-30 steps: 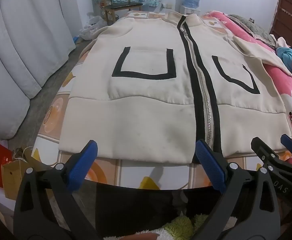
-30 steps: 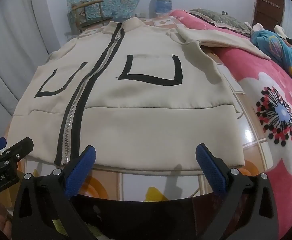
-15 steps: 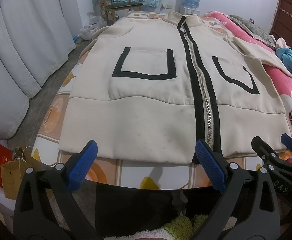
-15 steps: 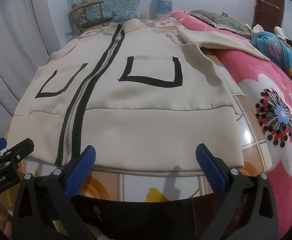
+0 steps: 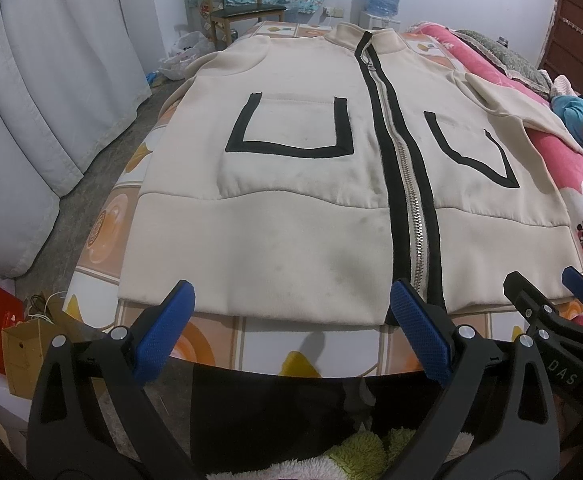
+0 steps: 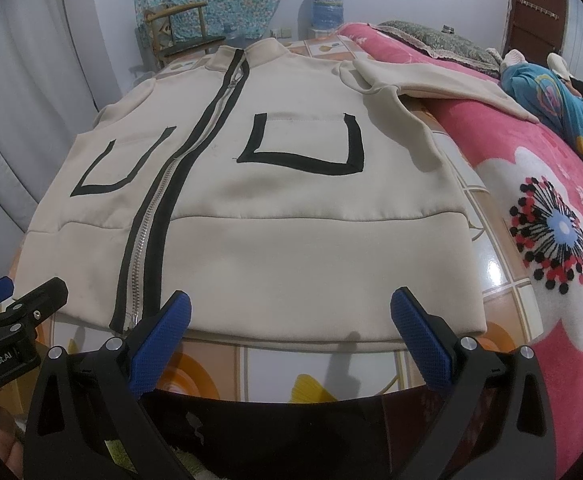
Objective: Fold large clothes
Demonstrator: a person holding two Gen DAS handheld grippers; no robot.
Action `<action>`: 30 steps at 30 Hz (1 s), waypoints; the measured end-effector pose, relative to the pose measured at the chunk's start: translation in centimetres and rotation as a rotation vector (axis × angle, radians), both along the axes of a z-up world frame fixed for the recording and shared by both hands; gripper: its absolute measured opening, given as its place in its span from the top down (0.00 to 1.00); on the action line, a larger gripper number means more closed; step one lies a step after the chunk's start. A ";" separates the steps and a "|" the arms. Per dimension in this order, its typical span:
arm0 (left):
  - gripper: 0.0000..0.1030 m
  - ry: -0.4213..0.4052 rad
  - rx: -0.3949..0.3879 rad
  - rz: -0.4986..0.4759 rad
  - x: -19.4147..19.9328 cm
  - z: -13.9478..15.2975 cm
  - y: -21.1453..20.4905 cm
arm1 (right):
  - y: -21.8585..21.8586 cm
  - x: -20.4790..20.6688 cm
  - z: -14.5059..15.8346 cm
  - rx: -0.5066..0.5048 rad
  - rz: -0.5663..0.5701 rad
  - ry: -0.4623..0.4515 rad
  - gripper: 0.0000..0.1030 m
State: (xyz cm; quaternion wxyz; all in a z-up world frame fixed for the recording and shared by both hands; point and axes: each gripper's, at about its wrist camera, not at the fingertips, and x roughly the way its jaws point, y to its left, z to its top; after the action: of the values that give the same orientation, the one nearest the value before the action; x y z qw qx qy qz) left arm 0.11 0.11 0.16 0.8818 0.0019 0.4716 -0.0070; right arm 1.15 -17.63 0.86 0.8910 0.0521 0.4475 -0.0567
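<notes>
So I've got the cream jacket (image 5: 291, 240) laid out flat and face up on the patterned mat (image 5: 275, 344), zipped shut, collar at the far end and hem closest to me. Black trim runs down both sides of the zipper (image 5: 415, 216), and there's a black U-shaped outline on each chest panel. One sleeve (image 6: 431, 84) sticks out to the right, draped onto the pink floral blanket (image 6: 551, 240).

My left gripper (image 5: 293, 328) sits just short of the hem with its fingers spread wide, nothing between them. One blue pad (image 5: 165, 326) is over the mat near the jacket's left corner, the other lines up near the bottom of the zipper. My right gripper (image 6: 291, 330) is the same deal: spread wide, holding nothing, parked just short of the hem on the right half. The two sit side by side, and each camera catches the other at the edge of its view.

Further back there's a wooden chair (image 5: 239, 4) and a water dispenser (image 6: 327, 4) by the wall, with grey curtains (image 5: 31, 100) along the left.
</notes>
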 end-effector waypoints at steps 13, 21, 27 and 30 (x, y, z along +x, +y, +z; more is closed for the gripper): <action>0.08 0.000 -0.001 -0.001 0.0 0.0 0.1 | 0.0 -0.1 -0.3 0.001 -0.004 0.001 0.05; 0.08 0.016 0.002 -0.003 0.3 -0.7 0.6 | -0.3 0.2 -0.6 -0.019 -0.014 0.003 0.05; 0.08 0.012 0.028 -0.019 1.7 -1.5 0.5 | -1.1 1.3 -0.9 -0.050 -0.020 -0.001 0.05; 0.08 0.020 0.052 -0.030 3.1 -2.4 0.4 | -1.6 2.4 -1.5 -0.057 -0.020 0.008 0.05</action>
State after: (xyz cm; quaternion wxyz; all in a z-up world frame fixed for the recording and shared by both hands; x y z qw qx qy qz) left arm 3.19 0.50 -2.23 0.8765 0.0319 0.4803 -0.0080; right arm 3.54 -19.23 -0.62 0.8897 0.0308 0.4487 -0.0788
